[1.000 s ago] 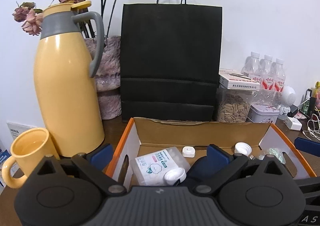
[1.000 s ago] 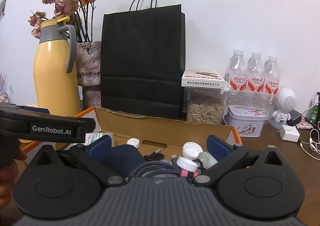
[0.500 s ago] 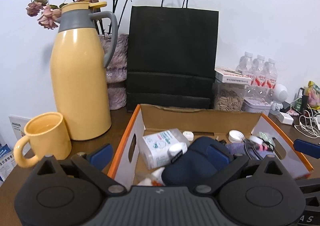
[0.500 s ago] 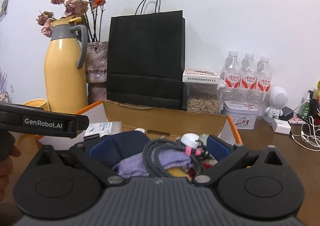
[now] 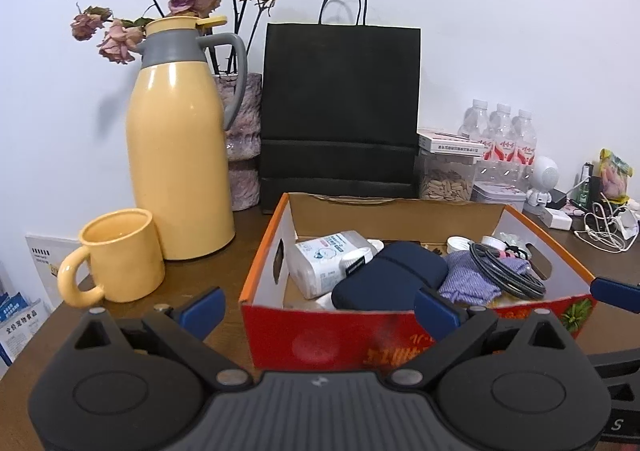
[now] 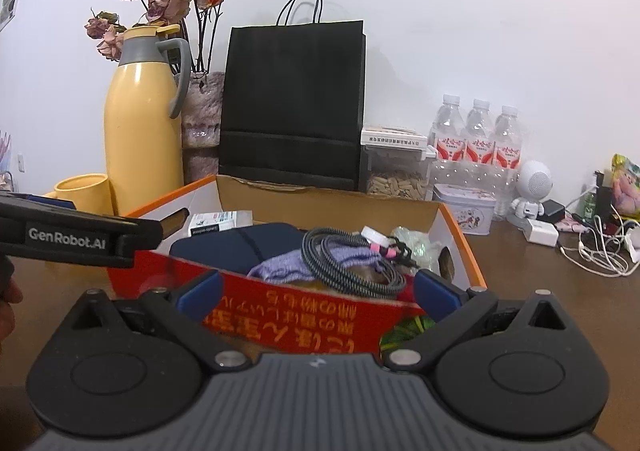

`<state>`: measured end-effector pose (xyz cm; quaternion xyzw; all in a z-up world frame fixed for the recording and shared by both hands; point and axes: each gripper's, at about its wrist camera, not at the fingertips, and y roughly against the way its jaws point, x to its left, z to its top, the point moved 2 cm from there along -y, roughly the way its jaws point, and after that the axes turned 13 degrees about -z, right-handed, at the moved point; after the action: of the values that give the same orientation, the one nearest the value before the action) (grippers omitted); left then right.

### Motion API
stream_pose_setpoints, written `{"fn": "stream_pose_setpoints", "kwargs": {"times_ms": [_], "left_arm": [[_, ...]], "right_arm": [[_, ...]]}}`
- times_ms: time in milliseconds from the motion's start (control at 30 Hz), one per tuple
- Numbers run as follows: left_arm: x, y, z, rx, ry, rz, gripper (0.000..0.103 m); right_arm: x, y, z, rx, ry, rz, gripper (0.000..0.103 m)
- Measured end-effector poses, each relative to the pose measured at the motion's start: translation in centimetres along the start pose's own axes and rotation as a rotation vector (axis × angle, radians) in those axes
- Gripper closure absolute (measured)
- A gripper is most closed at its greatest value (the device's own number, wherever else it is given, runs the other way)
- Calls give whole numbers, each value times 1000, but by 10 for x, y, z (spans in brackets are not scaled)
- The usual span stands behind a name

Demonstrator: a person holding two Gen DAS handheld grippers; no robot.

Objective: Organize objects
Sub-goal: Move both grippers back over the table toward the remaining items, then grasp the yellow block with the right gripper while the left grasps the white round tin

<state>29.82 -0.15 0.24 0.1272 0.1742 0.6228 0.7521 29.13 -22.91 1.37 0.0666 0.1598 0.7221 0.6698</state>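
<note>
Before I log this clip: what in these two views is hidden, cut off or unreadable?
- Box floor, both views: covered by the navy case, purple cloth and cable.
- Mug, right wrist view: partly behind the left hand-held gripper.
- Bottle labels: too small to read.
- Black bag contents: hidden by its walls.

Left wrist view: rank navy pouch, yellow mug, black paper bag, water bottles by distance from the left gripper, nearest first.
From the left gripper:
1. Navy pouch: inside the box, just ahead.
2. Yellow mug: on the table, to the left; close to the pouch in range, so this order is loose.
3. Black paper bag: behind the box.
4. Water bottles: far right, by the wall.
</note>
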Motion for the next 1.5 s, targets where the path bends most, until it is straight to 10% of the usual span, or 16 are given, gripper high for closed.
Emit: {"fn": "stream_pose_setpoints", "kwargs": {"times_ms": [833, 1000, 1067, 1500], "left_arm": [[36, 19, -50, 176, 66, 22, 0], [37, 14, -53, 197, 71, 26, 0], [36, 12, -54, 202, 68, 27, 0], [28, -28, -52, 252, 46, 59, 0]], "right_arm": [[9, 8, -40, 224, 19, 21, 0], [17, -22, -40, 324, -21, 48, 32], [19, -22, -39, 309, -17, 50, 72], [-8, 8, -29, 153, -79, 35, 72]]}}
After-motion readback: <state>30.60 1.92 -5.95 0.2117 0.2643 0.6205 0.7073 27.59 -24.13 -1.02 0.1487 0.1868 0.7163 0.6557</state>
